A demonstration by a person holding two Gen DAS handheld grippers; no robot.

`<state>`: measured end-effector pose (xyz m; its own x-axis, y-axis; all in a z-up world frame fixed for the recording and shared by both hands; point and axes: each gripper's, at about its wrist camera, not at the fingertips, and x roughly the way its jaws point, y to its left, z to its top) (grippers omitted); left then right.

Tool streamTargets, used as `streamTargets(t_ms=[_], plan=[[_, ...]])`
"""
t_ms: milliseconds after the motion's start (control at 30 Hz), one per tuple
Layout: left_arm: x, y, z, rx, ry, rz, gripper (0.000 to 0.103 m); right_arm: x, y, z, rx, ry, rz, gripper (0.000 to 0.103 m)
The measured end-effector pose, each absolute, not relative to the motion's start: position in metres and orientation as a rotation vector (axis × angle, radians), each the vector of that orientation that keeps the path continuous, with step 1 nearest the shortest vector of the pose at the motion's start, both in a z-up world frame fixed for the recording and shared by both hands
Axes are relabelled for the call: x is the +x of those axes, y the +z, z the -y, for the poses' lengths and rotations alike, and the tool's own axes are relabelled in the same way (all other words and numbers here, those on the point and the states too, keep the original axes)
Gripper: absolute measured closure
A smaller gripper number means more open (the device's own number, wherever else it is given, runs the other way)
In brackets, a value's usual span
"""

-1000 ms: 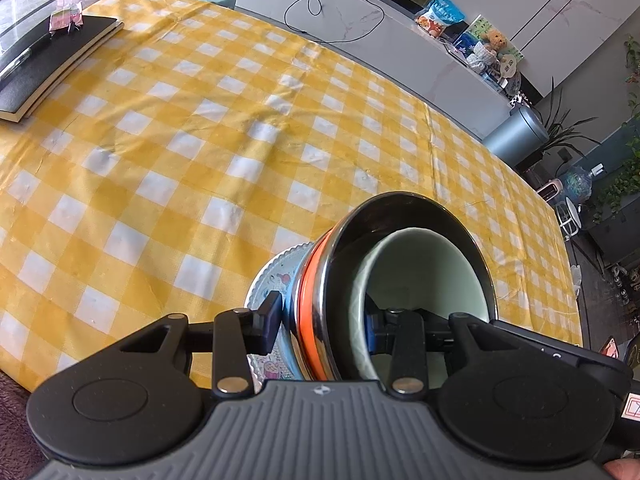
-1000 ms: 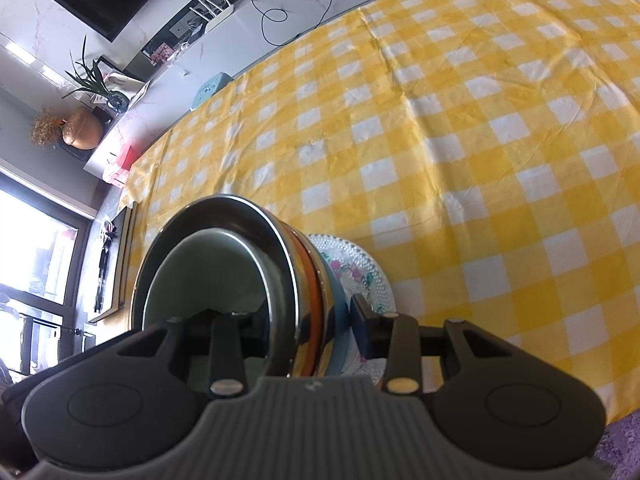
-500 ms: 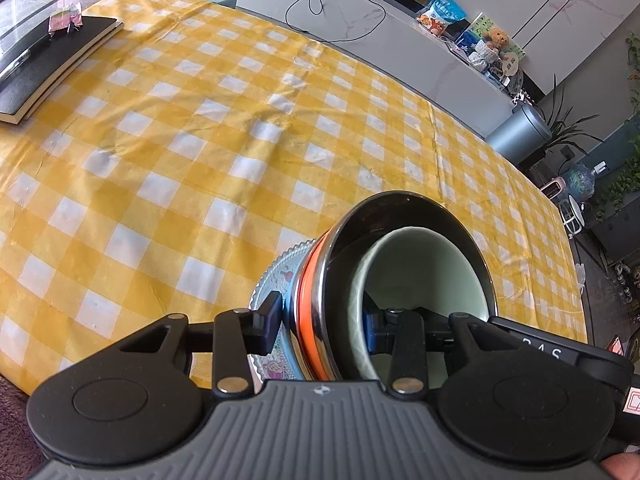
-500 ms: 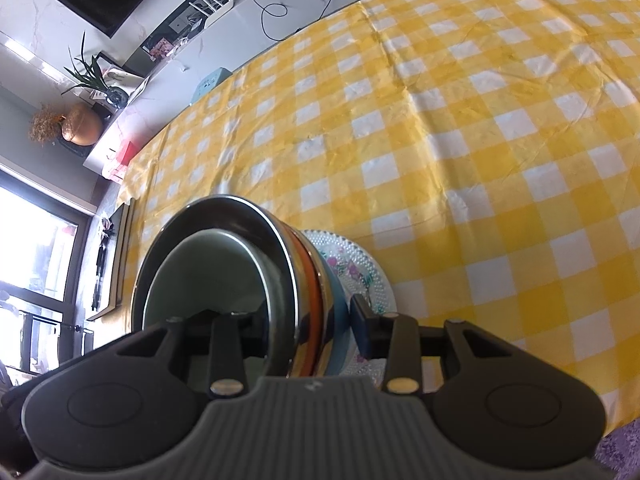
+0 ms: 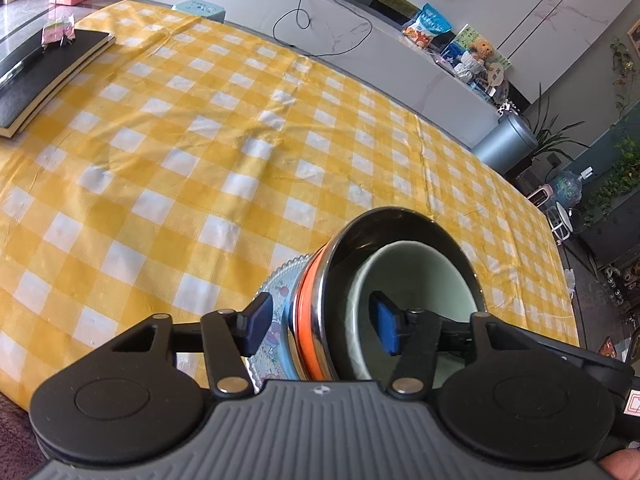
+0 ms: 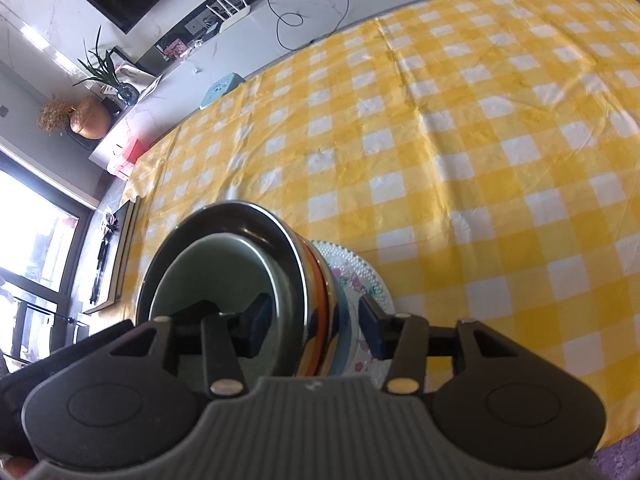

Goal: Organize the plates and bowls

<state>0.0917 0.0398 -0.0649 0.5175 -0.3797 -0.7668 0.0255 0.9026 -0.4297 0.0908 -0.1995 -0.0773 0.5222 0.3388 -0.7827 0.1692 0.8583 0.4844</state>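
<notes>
A stack of dishes sits on the yellow checked tablecloth: a pale green bowl (image 5: 416, 280) inside a steel bowl (image 5: 384, 224), over an orange rim (image 5: 310, 312), a blue dish and a patterned glass plate (image 5: 276, 292). My left gripper (image 5: 324, 326) straddles the stack's rim, its jaws apart and clear of the dishes on both sides. In the right wrist view the green bowl (image 6: 216, 276), steel bowl (image 6: 256, 220) and plate (image 6: 360, 272) show from the other side. My right gripper (image 6: 316, 326) straddles that rim, jaws also apart.
A black book (image 5: 44, 76) with a small pink item lies at the table's far left. A teal stool (image 5: 200, 9) stands beyond the far edge. The tablecloth (image 6: 480, 140) spreads wide ahead. The table's near edge is close under both grippers.
Both grippers' jaws have opened wider around the stack's rim. The stack now appears resting on the table.
</notes>
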Motion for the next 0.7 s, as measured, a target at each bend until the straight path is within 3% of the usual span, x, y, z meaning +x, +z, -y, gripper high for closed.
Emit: streamTargets(t_ms=[167, 533, 700], plan=[[0.088, -0.051, -0.045, -0.409, -0.297, -0.941, 0.022, 0.087, -0.065, 0.2, 0.491, 0.111, -0.973, 0.041], [0.045, 0.004, -0.044, -0.283, -0.33, -0.659, 0.021, 0.051, -0.02, 0.195, 0.21, 0.131, -0.777, 0.021], [0.008, 0.021, -0.03, -0.105, -0.339, -0.53, 0.021, 0.022, -0.004, 0.187, 0.083, 0.179, -0.712, 0.017]])
